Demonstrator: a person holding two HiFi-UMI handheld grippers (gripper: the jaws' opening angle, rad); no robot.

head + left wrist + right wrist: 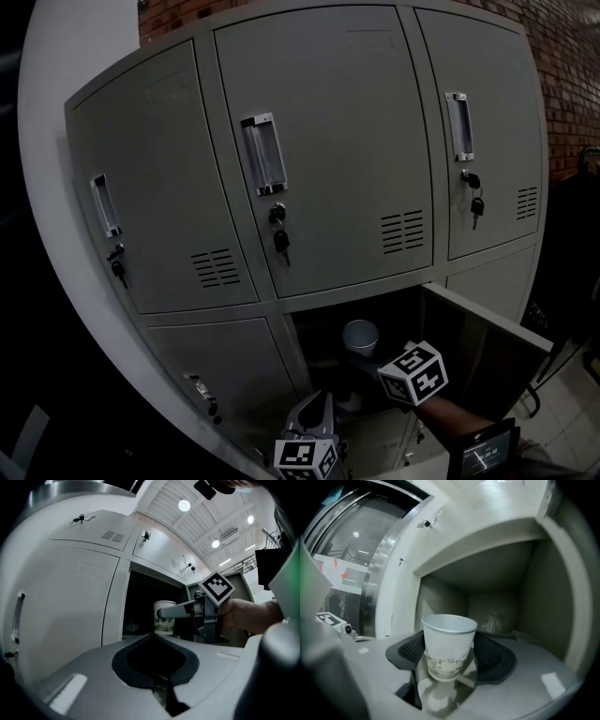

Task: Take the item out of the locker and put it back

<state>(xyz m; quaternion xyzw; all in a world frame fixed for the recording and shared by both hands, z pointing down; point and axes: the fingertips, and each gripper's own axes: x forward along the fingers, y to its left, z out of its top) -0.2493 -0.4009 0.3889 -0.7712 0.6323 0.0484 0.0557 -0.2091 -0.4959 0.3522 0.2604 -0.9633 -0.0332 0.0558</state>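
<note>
White printed paper cup (360,336): clamped in my right hand-held gripper (449,641) at the grey locker's open lower compartment (543,602). Left hand-held gripper (151,638) closed, empty. Risk: thin wall buckles under squeeze, or rim clips the compartment edge.

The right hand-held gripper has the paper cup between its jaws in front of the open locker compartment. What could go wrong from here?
1. The paper cup looks thin, and the right hand-held gripper holds it only by its sides; too much squeeze may crush it, too little may let it slip.
2. The open door stands close beside the arm; a sideways move could knock the cup against it.
</note>
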